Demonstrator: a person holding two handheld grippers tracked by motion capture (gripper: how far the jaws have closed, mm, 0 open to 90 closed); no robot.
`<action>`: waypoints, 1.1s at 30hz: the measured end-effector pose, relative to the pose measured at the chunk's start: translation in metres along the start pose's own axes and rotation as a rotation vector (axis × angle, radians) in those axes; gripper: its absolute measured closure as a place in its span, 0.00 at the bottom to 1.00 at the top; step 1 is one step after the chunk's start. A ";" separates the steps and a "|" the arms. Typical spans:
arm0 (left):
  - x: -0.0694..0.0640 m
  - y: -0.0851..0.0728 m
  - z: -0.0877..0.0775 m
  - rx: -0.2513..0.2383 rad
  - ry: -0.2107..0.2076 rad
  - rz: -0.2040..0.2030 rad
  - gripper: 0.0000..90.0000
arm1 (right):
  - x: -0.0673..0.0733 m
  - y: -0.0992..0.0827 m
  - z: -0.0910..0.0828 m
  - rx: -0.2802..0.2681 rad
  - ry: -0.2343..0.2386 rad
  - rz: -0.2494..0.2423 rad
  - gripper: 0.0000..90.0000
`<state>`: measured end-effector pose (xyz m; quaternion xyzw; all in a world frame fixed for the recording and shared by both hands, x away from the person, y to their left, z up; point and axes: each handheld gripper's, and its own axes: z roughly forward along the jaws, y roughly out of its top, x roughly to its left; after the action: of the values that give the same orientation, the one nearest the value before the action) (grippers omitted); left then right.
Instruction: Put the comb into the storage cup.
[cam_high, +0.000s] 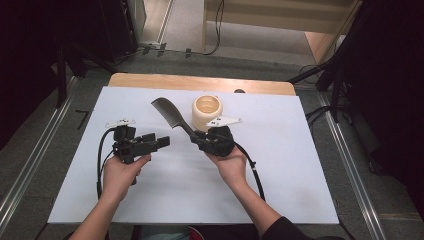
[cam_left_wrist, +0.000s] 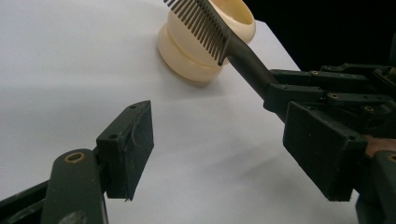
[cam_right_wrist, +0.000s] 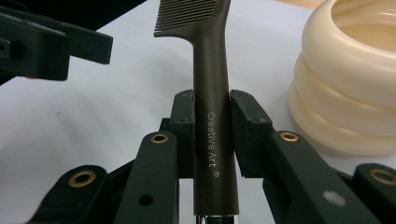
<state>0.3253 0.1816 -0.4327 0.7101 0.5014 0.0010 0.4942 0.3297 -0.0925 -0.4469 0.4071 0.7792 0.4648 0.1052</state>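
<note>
Our right tongs (cam_high: 196, 138) are clamped on the handle of a dark comb (cam_high: 170, 114), which we hold off the white table (cam_high: 300, 175) with its toothed end angled up and away toward the far left. In the right gripper view the comb's handle (cam_right_wrist: 212, 116) stands upright between the two black jaws, both pads pressed against its sides, and the lettering "Creative Art" runs along it. The teeth (cam_right_wrist: 187, 16) fan out at the top of that view.

Just beside the comb sits a cream ribbed cup (cam_high: 206, 112), upright on the table, its open mouth facing up. Seen from above, the comb's handle passes close by the cup's left side; we cannot tell whether they touch. In the left gripper view the comb's teeth (cam_left_wrist: 205, 25) cross in front of the cup (cam_left_wrist: 187, 56).

Our left tongs (cam_high: 161, 141) stand apart with nothing between them, held above the table and pointing toward the right tongs (cam_left_wrist: 280, 95), a bare stretch of table between the two. The left hand (cam_high: 120, 175) grips its tool from below.
</note>
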 end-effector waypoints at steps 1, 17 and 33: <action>0.000 0.000 0.000 0.000 0.000 0.000 0.28 | 0.000 0.000 0.000 0.000 0.000 0.000 0.78; -0.003 0.005 0.011 -0.076 0.022 -0.031 0.30 | 0.005 -0.002 0.019 -0.025 -0.008 0.042 0.78; 0.004 0.014 0.029 -0.104 0.011 -0.084 0.32 | 0.010 -0.001 0.025 -0.057 0.011 0.071 0.78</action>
<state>0.3513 0.1642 -0.4392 0.6618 0.5330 0.0103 0.5272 0.3359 -0.0694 -0.4588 0.4289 0.7513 0.4923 0.0958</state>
